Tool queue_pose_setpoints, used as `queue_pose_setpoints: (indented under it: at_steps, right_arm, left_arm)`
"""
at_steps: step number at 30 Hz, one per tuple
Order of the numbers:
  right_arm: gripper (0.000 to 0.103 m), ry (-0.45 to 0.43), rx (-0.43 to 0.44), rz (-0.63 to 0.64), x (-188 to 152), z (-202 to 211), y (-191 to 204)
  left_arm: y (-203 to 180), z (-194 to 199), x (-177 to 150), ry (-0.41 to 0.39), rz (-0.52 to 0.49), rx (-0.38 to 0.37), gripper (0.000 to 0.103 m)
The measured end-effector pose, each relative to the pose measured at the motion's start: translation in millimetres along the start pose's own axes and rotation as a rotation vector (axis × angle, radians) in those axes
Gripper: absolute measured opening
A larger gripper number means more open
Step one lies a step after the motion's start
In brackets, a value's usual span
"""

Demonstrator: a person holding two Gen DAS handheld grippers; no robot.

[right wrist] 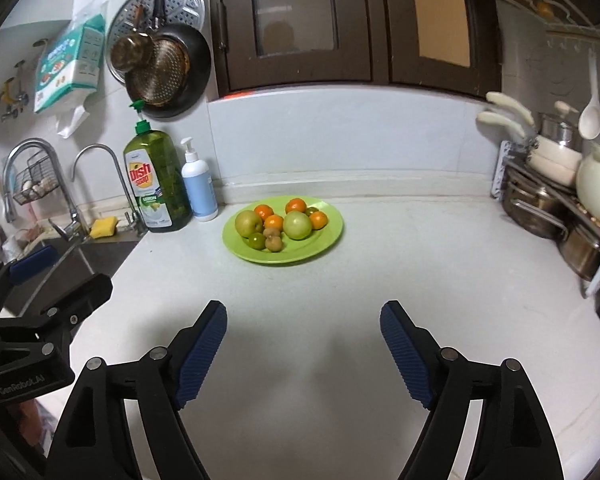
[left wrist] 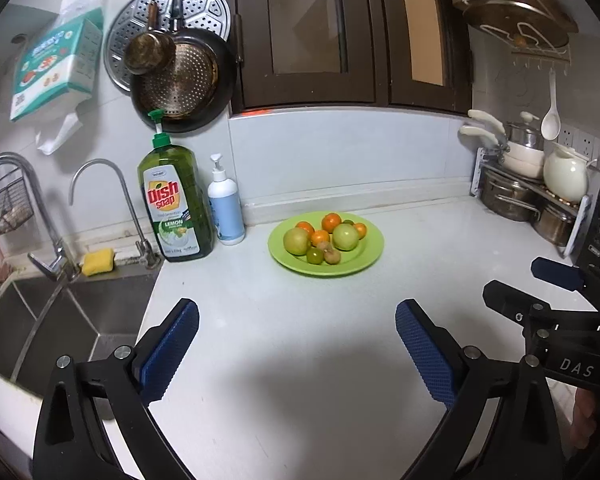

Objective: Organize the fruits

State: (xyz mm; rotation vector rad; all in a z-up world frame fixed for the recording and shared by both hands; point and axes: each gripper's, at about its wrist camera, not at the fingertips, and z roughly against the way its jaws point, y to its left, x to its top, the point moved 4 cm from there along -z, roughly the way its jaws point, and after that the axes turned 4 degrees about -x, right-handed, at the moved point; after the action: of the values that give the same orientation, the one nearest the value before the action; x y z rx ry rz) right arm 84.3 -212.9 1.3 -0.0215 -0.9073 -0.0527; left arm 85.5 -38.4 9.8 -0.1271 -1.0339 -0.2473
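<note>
1. On the green plate [left wrist: 366, 250] the fruits [left wrist: 324, 240] lie in a heap; some hide behind others.
2. The plate stands on the white bench [left wrist: 300, 340], right of the dish soap bottle [left wrist: 174, 208], with the pot rack [left wrist: 540, 200] well apart.
3. The left tool [left wrist: 297, 344] and the right tool [right wrist: 303, 348] are both wide open, empty, nearer than the plate.

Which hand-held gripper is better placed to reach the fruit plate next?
Marginal, probably left: both open and empty, short of the green plate, which sits centred between the left hand-held gripper fingers; right hand-held gripper sees it left of centre.
</note>
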Motion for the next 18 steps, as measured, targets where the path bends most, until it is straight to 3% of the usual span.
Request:
queue_pose_setpoints:
  at_steps: [10,18]
  right_arm:
    - [0.086,-0.035,0.000,-0.006,-27,62,-17]
    - [0.087,-0.058,0.000,0.008,-39,92,-21]
  left_arm:
    - [-25,58,-23,-0.023,0.014,0.017,0.103]
    - [-35,81,-35,-0.021,0.023,0.027,0.103]
